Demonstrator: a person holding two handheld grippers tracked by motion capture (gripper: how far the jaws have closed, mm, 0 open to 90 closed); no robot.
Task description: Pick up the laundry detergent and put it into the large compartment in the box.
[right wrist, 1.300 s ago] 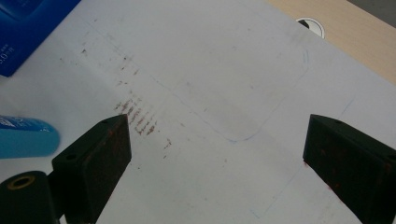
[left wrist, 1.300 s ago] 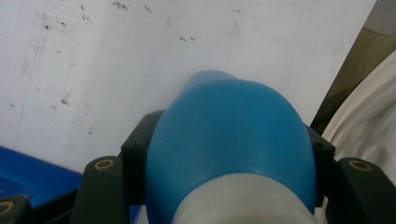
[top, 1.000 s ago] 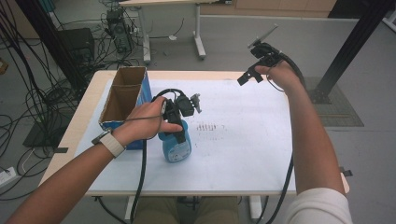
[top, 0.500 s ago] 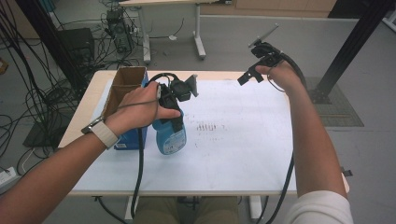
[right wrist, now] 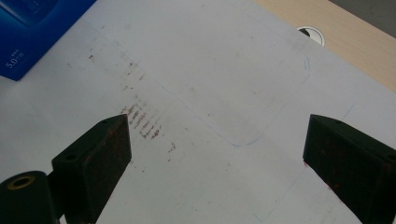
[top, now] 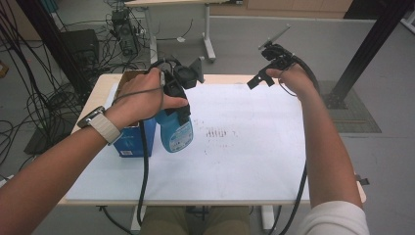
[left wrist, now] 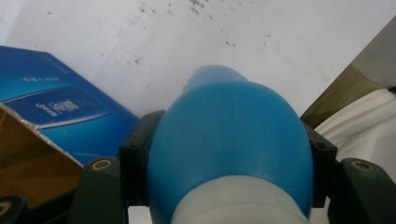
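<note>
At the left side of the white-covered table (top: 254,161), gripping a blue spray bottle (top: 174,131) near its top with the left gripper (top: 177,100), jaws pressing on either side of the bottle's shoulder just above the white collar; hanging upright, with the bottle's base just beside the blue cardboard box (top: 133,142), though impossible to say whether touching the surface or clear of it. Seen along the left gripper's own jaws, bulging large and blue (left wrist: 231,135) between the two black pads, with the box's blue wall and open brown flap (left wrist: 56,121) lying to the left and the stained white sheet beyond. Toward the far right edge, hovering above the table with the right gripper (top: 268,66), jaws spreading wide and clasping nothing. Along the right gripper view, showing rust-brown smears (right wrist: 142,122) on the sheet between the parted pads, and a corner of the box (right wrist: 28,32) at upper left
</note>
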